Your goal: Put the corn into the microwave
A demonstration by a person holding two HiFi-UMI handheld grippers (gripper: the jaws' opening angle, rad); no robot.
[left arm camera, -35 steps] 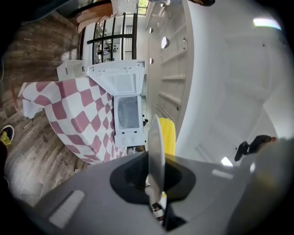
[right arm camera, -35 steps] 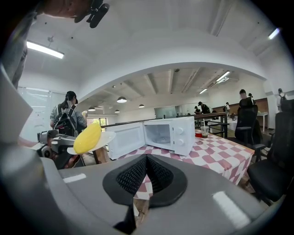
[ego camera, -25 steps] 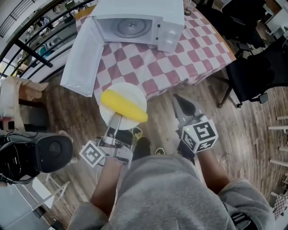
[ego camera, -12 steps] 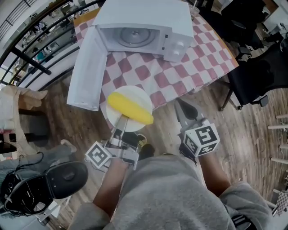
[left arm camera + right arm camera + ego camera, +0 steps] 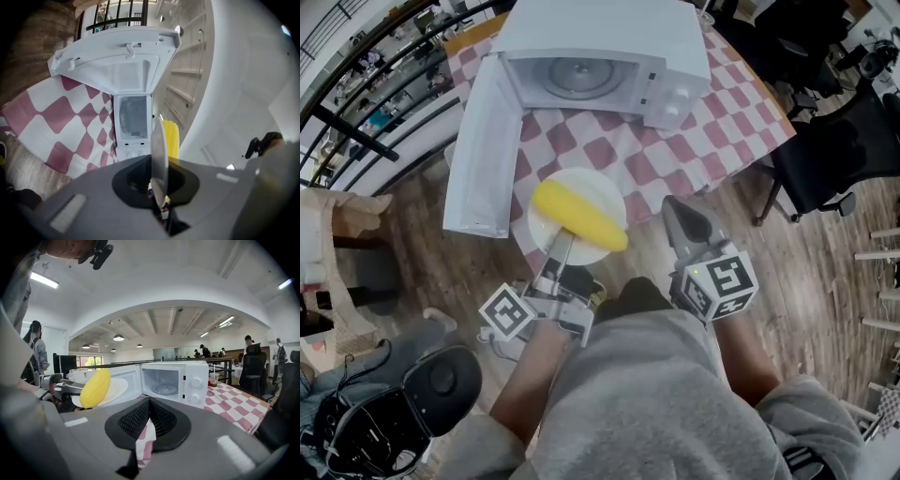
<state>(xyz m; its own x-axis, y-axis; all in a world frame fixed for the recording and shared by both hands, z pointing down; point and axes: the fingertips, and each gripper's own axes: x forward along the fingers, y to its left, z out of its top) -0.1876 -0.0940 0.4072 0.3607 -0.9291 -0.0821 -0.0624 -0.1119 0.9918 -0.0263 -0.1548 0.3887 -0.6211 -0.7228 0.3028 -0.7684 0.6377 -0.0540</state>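
corn on a plate, near the open microwave
head view: the left gripper (image 5: 565, 242) pinches the rim of a white plate (image 5: 592, 184); the corn (image 5: 579, 214) lies on it, just in front of the microwave (image 5: 591, 52). the right gripper (image 5: 675, 210) is near, fingers shut, empty. left gripper view: plate edge-on between closed fingers. right gripper view: fingers together, facing the microwave.

Checked tablecloth (image 5: 619, 155) lay just beyond the fingertips (image 5: 684, 220), black office chair (image 5: 825, 159) stood off to their right, wooden floor (image 5: 825, 281) beneath them.
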